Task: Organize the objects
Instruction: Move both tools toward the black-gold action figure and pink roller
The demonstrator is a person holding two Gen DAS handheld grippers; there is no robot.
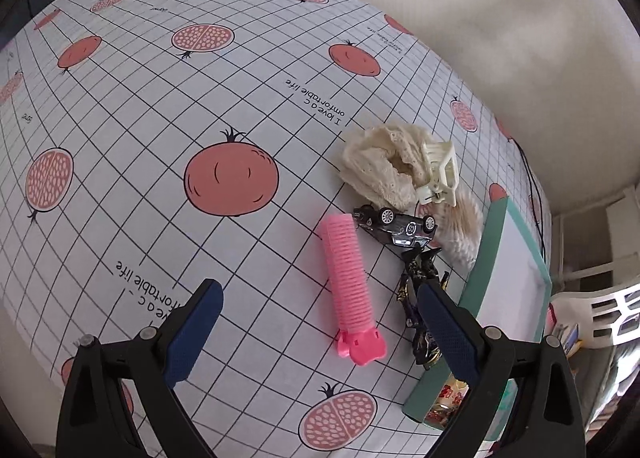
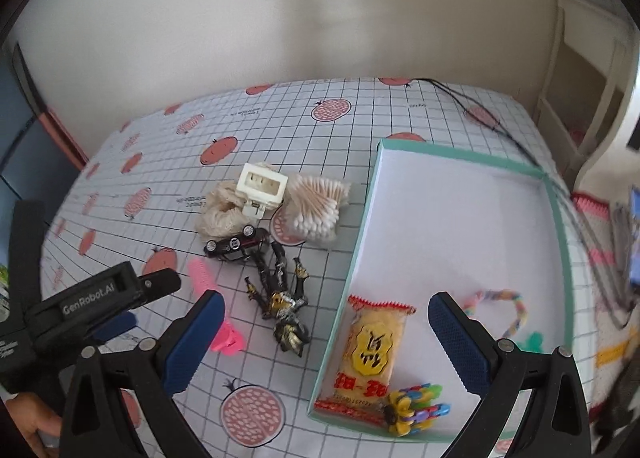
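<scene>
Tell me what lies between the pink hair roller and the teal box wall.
The black-and-gold action figure lies between the pink hair roller and the teal box; the right wrist view shows it best.

Tablecloth (image 1: pixel 160 146) reads "I love a comfortable life"; left gripper (image 2: pixel 120 298) body says "GenRobot.AI".

Right view: the left gripper (image 2: pixel 116 322) hides most of the pink roller (image 2: pixel 204 274); things at the right edge blur.
</scene>
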